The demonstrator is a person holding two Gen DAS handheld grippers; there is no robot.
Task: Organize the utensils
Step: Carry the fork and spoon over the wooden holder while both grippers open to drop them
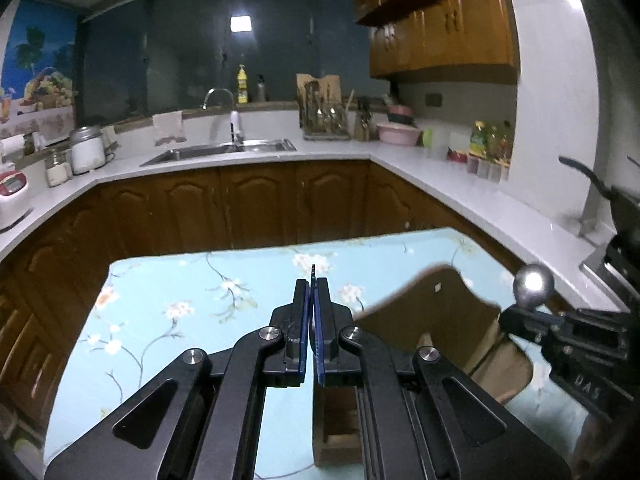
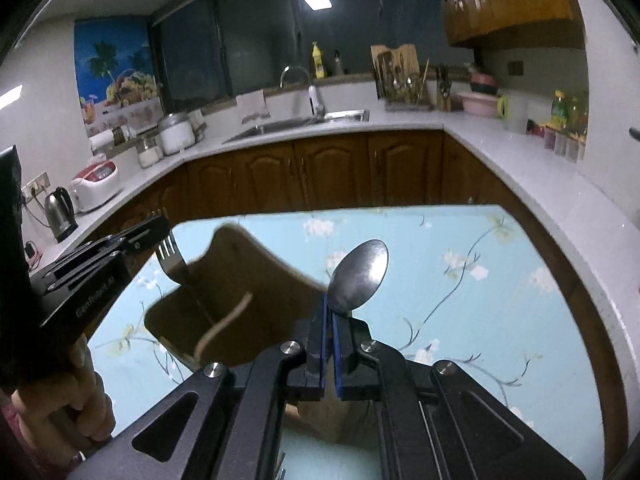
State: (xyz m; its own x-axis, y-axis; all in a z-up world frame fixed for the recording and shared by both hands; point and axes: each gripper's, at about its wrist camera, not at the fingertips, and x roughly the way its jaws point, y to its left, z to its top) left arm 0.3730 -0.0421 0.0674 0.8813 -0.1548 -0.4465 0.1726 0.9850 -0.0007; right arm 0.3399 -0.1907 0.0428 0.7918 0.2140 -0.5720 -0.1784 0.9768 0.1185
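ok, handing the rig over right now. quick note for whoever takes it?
Left gripper: shut on a fork, tines up, held above the table.
Right gripper: shut on a spoon, bowl up.
Wooden utensil holder sits on the floral tablecloth, between and below both grippers; its divider is visible.
Done: both utensils picked up.
Left: put the fork and the spoon into the holder's compartments, then release. Holder contents not clearly visible.
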